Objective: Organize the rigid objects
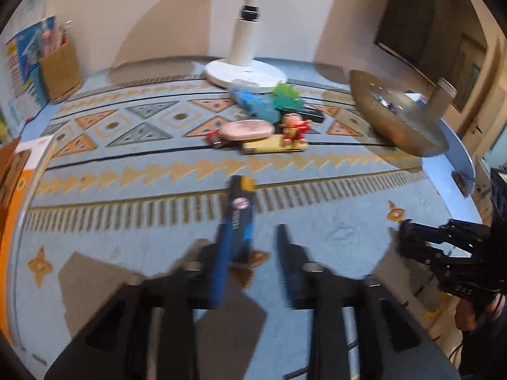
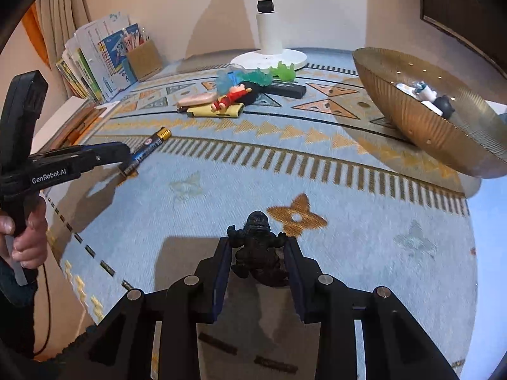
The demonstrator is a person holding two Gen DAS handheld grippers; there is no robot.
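A black and blue battery (image 1: pixel 238 213) with a gold end lies between the fingers of my left gripper (image 1: pixel 255 232), against the left finger (image 1: pixel 221 262). A gap separates it from the other finger, so the jaws stand open. From the right wrist view, the battery (image 2: pixel 149 150) sticks out past the left gripper (image 2: pixel 125 156) low over the blue patterned cloth (image 2: pixel 221 196). My right gripper (image 2: pixel 258 247) is shut on a small black monster figure (image 2: pixel 256 253), held just above the cloth. The right gripper (image 1: pixel 408 236) also shows at the right edge of the left wrist view.
A gold ribbed bowl (image 2: pixel 421 129) with small figures inside stands tilted at the right. At the back lies a pile: a pink case (image 2: pixel 198 98), a yellow box (image 2: pixel 206 112), a red doll (image 2: pixel 233 95), green and blue toys. A white stand base (image 2: pixel 269 57), books and a cardboard holder (image 2: pixel 144 58) line the rear.
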